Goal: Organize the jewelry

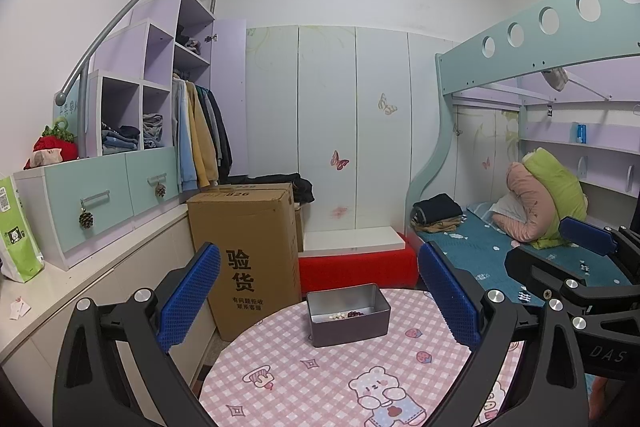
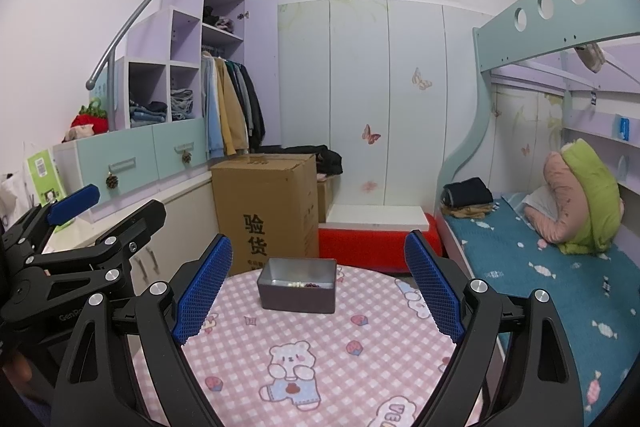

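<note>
The left hand-held gripper (image 1: 318, 301) has its blue pads spread wide, gripping nothing and touching nothing; the right hand-held gripper (image 2: 318, 291) is spread just as wide and is likewise empty. Each wrist view catches the other tool at its edge: the right one shows at the right of the left view with "DAS" on its body, the left one at the left of the right view with "GenR…" partly readable. Both hang above the counter (image 1: 304, 379), which wears a pink checked cloth with bear prints. Beyond the pads, on that cloth, stands the open grey tin (image 1: 347, 314), with pale and dark red beads (image 1: 347, 315) on its floor. Behind the tin, left, stands a cardboard box (image 1: 244, 247) printed "验货"; its top, marked "826", reads only in the left view.
</note>
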Action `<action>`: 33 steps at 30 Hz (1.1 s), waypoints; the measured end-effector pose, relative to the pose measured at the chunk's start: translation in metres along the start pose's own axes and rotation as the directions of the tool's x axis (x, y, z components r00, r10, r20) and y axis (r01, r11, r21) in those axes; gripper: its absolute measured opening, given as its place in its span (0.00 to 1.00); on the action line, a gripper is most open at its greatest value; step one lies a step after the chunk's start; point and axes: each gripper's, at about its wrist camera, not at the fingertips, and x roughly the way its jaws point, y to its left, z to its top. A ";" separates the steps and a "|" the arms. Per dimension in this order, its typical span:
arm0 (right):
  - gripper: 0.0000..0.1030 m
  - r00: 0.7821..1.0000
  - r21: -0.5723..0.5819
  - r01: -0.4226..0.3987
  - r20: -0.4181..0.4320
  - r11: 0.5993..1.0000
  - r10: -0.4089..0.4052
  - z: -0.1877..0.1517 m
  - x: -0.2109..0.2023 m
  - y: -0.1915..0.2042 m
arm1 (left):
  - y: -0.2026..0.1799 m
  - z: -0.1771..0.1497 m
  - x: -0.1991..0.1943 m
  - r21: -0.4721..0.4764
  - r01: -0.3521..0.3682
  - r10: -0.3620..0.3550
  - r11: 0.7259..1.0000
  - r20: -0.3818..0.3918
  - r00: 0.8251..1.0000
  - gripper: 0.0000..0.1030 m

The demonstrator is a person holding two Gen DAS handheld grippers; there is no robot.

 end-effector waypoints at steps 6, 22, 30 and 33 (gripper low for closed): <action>0.83 1.000 0.000 0.000 -0.001 1.000 0.000 0.002 0.000 0.000 | 0.000 0.000 0.001 0.000 0.000 0.000 1.000 -0.001 1.000 0.93; 0.83 1.000 0.002 -0.003 -0.010 1.000 0.003 0.000 0.001 0.005 | 0.000 -0.002 0.002 0.000 0.000 0.000 1.000 -0.001 1.000 0.93; 0.83 1.000 0.004 -0.004 -0.013 1.000 0.005 0.000 0.002 0.006 | 0.002 -0.006 0.004 0.001 0.000 0.000 1.000 -0.003 1.000 0.93; 0.83 1.000 0.004 -0.004 -0.013 1.000 0.004 0.000 0.002 0.006 | 0.002 -0.006 0.004 0.000 -0.001 0.001 1.000 -0.004 1.000 0.93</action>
